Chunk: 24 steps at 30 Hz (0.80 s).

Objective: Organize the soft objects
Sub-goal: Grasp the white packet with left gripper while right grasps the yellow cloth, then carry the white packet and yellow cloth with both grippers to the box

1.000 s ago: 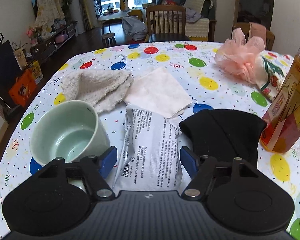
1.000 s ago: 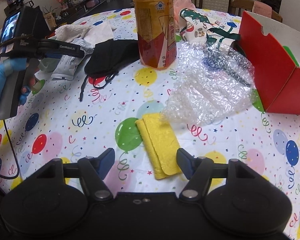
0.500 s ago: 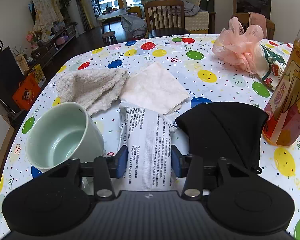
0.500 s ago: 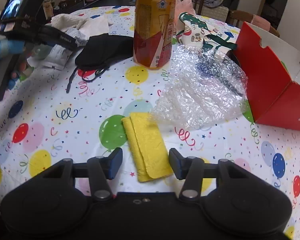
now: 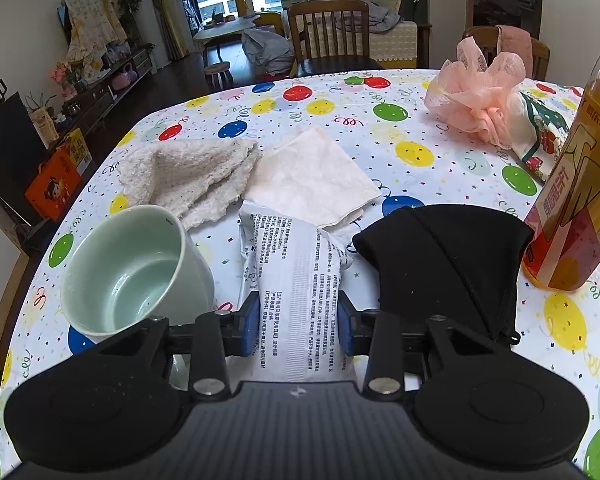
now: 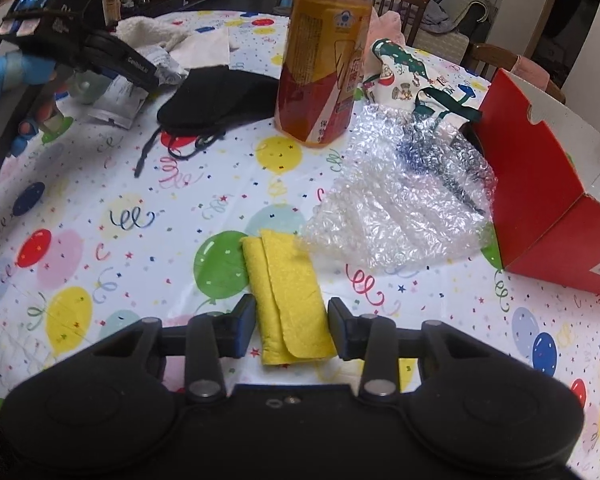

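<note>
My left gripper [image 5: 299, 322] is shut on a white printed soft packet [image 5: 296, 280] and holds it over the table; the packet also shows in the right wrist view [image 6: 120, 96]. A black face mask [image 5: 440, 256] lies just right of it. A fluffy beige cloth [image 5: 192, 176] and a pale pink folded cloth [image 5: 312, 176] lie beyond. A pink mesh puff [image 5: 476, 92] sits far right. My right gripper [image 6: 292, 326] straddles a folded yellow cloth [image 6: 288, 292], its pads close to the cloth's sides.
A pale green cup [image 5: 136, 276] stands left of the packet. A tall tea bottle [image 6: 324, 52] stands mid-table. Bubble wrap [image 6: 404, 204] and a red box [image 6: 556, 208] are on the right, with a printed cloth bag [image 6: 404, 80] behind.
My left gripper closed on the white packet and lifted it a little. My right gripper narrowed around the yellow cloth and moved forward over it.
</note>
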Motion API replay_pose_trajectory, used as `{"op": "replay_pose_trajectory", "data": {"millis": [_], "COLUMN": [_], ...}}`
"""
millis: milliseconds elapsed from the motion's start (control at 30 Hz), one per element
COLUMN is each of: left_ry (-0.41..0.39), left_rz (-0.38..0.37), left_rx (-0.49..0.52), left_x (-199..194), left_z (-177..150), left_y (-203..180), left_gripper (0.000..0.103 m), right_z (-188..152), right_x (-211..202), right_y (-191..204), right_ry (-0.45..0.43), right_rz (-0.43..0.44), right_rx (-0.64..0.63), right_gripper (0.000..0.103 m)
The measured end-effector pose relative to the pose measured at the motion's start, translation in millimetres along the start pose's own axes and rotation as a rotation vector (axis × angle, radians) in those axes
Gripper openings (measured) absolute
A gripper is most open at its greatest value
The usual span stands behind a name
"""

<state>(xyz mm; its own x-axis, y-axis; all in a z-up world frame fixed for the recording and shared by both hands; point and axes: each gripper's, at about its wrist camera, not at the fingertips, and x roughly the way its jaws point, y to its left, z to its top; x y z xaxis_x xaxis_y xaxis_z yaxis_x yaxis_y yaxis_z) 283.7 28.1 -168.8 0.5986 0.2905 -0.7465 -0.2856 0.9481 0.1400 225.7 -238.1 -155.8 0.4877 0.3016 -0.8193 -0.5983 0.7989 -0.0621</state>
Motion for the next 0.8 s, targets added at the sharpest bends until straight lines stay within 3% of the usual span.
{"op": "replay_pose_trajectory", "data": {"millis": [433, 800], "left_ry": [0.018, -0.003], "left_rz": [-0.024, -0.109], "left_rx": [-0.069, -0.113], "left_x": [-22, -64], "left_z": [-4, -6], "left_y": [-3, -10], "left_gripper": [0.036, 0.036], "right_z": [-2, 2], "right_x": [-25, -51], "right_y": [-19, -40], "right_ry": [-0.049, -0.110], "right_rz": [0.112, 0.151], "right_rx": [0.047, 0.044], "right_gripper": [0.036, 0.035]}}
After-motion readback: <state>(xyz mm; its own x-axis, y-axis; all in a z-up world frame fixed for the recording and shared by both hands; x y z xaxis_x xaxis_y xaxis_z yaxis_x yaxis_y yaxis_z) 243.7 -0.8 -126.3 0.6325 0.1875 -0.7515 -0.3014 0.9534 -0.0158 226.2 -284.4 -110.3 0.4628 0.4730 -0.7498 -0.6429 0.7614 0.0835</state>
